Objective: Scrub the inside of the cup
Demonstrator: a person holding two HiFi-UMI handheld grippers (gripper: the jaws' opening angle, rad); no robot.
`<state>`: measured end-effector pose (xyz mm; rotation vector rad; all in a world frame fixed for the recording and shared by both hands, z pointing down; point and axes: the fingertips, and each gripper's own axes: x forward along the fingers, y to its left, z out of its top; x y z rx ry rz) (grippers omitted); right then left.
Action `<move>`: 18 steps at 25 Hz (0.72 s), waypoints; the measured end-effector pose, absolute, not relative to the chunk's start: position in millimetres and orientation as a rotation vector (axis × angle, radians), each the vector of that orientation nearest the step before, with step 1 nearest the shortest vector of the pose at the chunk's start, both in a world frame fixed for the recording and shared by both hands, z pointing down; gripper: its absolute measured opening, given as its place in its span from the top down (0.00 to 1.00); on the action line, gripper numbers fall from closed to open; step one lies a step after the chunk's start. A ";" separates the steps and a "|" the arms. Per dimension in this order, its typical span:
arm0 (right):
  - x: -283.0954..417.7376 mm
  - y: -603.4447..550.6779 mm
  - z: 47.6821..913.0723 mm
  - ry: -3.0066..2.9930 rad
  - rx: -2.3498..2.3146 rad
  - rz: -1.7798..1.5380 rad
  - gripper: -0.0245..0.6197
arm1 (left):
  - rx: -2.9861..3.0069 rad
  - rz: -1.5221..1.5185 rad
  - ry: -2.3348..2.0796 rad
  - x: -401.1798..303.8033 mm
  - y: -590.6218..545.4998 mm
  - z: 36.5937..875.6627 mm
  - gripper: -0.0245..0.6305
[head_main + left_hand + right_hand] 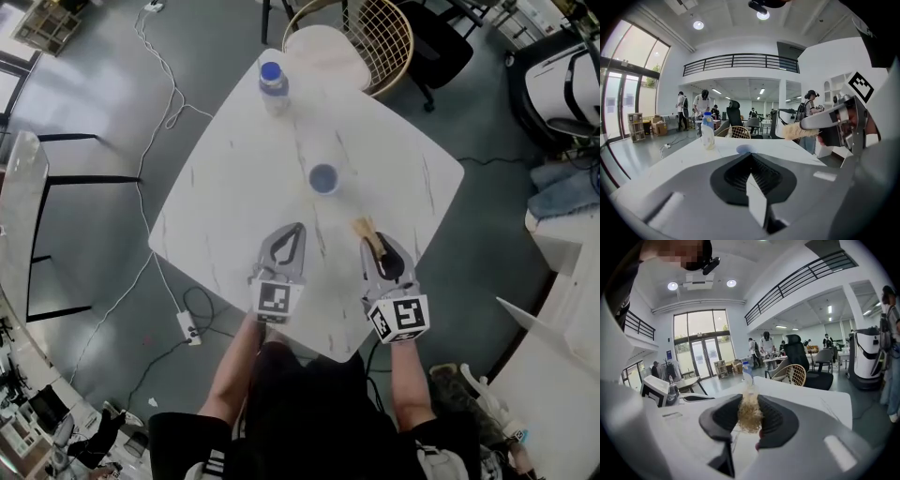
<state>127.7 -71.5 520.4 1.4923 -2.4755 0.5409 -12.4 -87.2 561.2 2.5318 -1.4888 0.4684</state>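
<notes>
Claws of mine, one left and one right, hover side by side over the near corner of a white, faintly veined table, seen from above my head. Each carries a marker cube with black and white squares at its back end.

My left claw is above the table's near left edge and points toward the middle. Its jaws are pressed together, the dark ribbed pads meeting in one seam, with nothing between them.

My right claw is above the near right edge, level with the left one and apart from it. Its jaws are pinching a brush. In the right gripper view a tuft of tan, frizzy bristles fills the gap between the pads. In the left gripper view the bristles stick out past the jaw tips.

The cup is small and blue. It stands upright with its open mouth up, near the middle of the table. It is ahead of both claws and roughly between the lines they point along. Neither claw nor the brush touches it.

A bottle with a blue cap stands upright near the far corner, well apart from the cup. A chair with a round wire back is drawn up at that far corner.

Beyond the table is a grey floor with cables trailing across it.
</notes>
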 end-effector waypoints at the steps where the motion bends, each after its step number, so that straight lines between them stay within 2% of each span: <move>1: 128.2 -77.3 526.1 -2.477 1.488 0.552 0.80 | 2.517 0.457 -1.489 -12.3 -91.6 567.4 0.95; 12: 121.0 -116.4 564.8 -2.479 1.420 0.646 0.80 | 2.486 0.531 -1.466 -12.5 -134.3 617.6 0.92; 14: 123.6 -120.7 568.9 -2.477 1.423 0.664 0.80 | 2.490 0.540 -1.440 -7.7 -138.9 624.7 0.86; 17: 127.8 -126.5 572.2 -2.462 1.426 0.664 0.80 | 2.496 0.594 -1.412 -2.0 -145.3 633.4 0.69; 18: 129.6 -127.6 573.1 -2.457 1.429 0.667 0.80 | 2.499 0.606 -1.404 0.1 -147.6 635.6 0.66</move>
